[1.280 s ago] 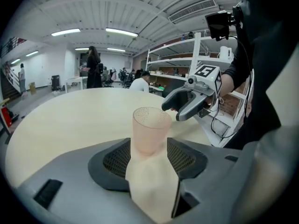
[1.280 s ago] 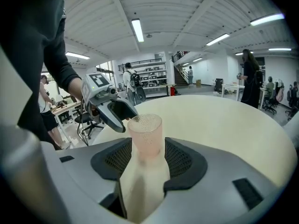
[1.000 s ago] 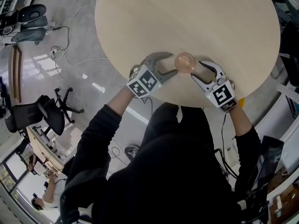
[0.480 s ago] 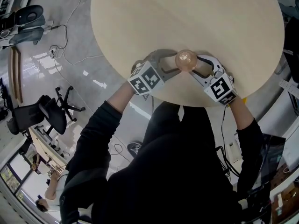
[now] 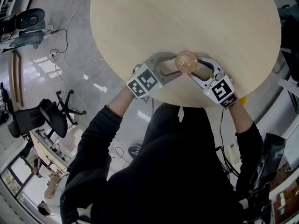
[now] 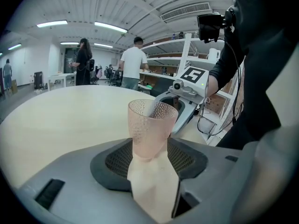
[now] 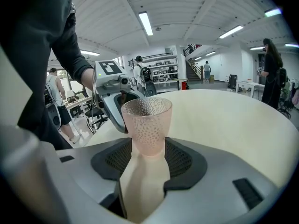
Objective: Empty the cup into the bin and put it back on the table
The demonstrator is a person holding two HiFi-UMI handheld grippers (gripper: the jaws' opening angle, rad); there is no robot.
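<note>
A translucent pink dimpled cup [image 5: 186, 62] stands upright on the round pale wooden table [image 5: 187, 17], near the edge closest to me. I see nothing inside it. My left gripper [image 5: 175, 64] reaches in from the left, open, with the cup [image 6: 150, 125] standing at the gap between its jaw tips. My right gripper [image 5: 196, 70] comes from the right, also open, its jaws to either side of the cup's [image 7: 146, 125] narrow base. Each gripper view shows the other gripper just behind the cup. No bin is in view.
The table's near edge runs just under both grippers. Black office chairs [image 5: 46, 113] and cables [image 5: 70, 55] are on the grey floor to the left. People [image 6: 133, 64] stand among desks and shelves far off.
The right gripper has drawn in closer to the cup. The left gripper has edged slightly toward it. The cup has stayed in place on the table.
</note>
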